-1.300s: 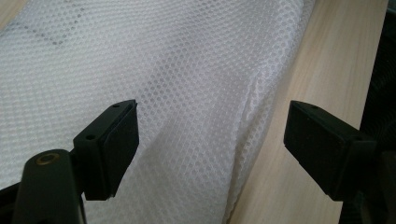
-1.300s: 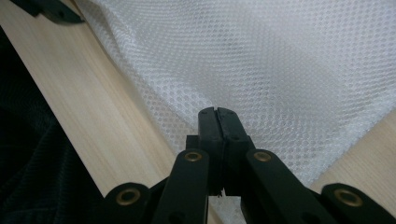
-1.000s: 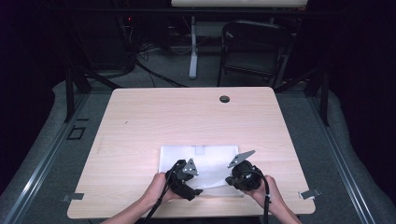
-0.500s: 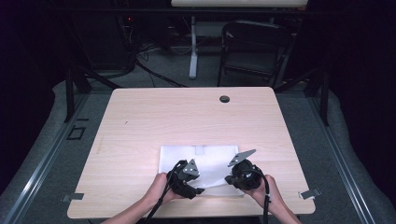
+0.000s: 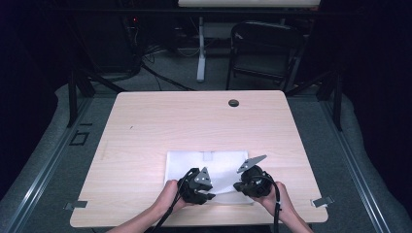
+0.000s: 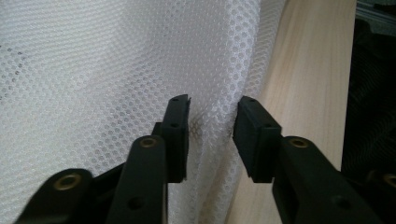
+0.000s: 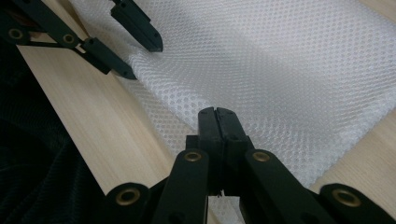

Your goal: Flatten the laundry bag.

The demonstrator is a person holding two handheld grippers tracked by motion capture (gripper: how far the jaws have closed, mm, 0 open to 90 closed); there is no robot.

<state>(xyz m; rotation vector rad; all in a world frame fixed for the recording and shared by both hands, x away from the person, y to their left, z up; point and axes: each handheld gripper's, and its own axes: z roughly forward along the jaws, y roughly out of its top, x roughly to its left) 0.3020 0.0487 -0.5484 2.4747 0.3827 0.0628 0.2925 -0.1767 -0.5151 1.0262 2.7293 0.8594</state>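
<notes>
A white mesh cloth (image 5: 214, 162) lies flat on the near half of the wooden table (image 5: 194, 121). Both hands hold grippers at its near edge. My left gripper (image 5: 204, 189) straddles a raised fold of the mesh (image 6: 93, 70). Its jaws have just been closing, and a gap still shows between the pads (image 6: 212, 121). In the right gripper view, the left gripper (image 7: 144, 60) sits at the cloth's corner. My right gripper (image 5: 239, 187) has its jaws together (image 7: 217, 114), pinching the near hem of the mesh (image 7: 280, 60), which rises slightly there.
A dark cable hole (image 5: 233, 103) sits near the table's far edge. Metal clips (image 5: 323, 201) stick out at the near corners. Behind the table are a folding chair (image 5: 262, 48), a white post (image 5: 200, 48) and floor cables.
</notes>
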